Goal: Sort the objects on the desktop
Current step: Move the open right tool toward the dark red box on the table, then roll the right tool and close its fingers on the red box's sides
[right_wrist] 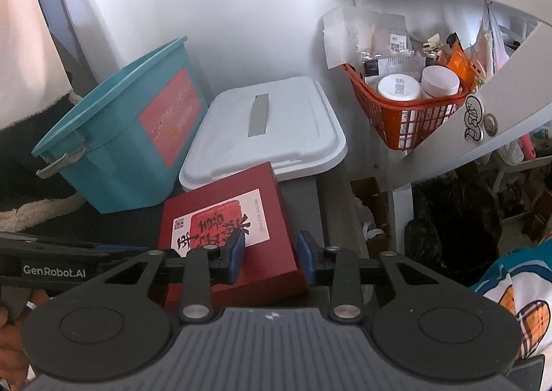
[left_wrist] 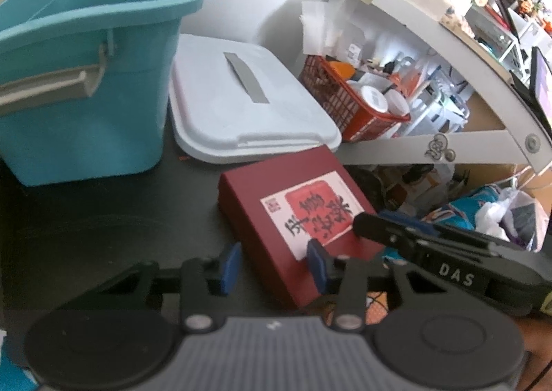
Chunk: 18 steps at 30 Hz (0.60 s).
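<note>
Two handheld grippers meet over one red box (left_wrist: 248,194), the thing being sorted, which lies flat on the dark desk (left_wrist: 103,218), just short of a white lidded container.

Seen from the left wrist, at ten o'clock a teal bin (left_wrist: 86,108) stands open-topped, probably a destination for sorted items. At twelve o'clock sits the white lidded container (left_wrist: 241,104), closed, its near edge just beside the box's far edge. At centre, the left gripper (left_wrist: 275,266) straddles the box's near corner, one blue pad over the labelled top, the other clear of the box's left side. Its jaws stand partly apart and no squeeze is visible. From four o'clock the right gripper (right_wrist: 270,254) reaches in over the box's right edge; its own view shows one pad above the label, the other just outside the edge, likewise parted and not clamping. Both seem placed to steady or lift the box together.

At two o'clock a red basket (left_wrist: 331,101) crammed with jars and packets sits under a grey shelf frame (left_wrist: 448,59). Bin and container hem the box in behind, so a lift looks easier than a slide.
</note>
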Each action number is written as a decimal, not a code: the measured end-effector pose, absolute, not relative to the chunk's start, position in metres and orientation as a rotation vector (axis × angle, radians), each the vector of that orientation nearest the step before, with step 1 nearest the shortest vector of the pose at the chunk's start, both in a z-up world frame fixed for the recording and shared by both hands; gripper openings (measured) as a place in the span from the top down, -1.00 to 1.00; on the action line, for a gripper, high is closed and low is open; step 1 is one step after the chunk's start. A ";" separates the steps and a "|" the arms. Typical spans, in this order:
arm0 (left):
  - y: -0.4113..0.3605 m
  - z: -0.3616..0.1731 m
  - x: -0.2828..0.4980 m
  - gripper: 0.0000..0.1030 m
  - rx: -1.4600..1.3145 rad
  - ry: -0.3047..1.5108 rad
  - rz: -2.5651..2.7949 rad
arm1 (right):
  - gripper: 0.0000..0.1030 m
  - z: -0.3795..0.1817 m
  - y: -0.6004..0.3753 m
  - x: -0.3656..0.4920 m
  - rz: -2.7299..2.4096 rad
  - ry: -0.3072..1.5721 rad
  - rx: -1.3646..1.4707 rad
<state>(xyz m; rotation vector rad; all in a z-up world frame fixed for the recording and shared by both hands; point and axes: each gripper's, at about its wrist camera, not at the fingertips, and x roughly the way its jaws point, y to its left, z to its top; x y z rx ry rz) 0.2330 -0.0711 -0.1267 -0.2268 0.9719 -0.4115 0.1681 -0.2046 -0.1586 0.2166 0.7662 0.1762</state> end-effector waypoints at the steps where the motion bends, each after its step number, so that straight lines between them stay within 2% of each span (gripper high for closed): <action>1: -0.072 -0.127 0.233 0.20 -0.230 0.974 -0.419 | 0.31 -0.158 -0.205 0.167 0.177 0.770 0.219; 18: -0.087 -0.126 0.228 0.22 -0.214 0.986 -0.475 | 0.31 -0.152 -0.223 0.143 0.177 0.822 0.270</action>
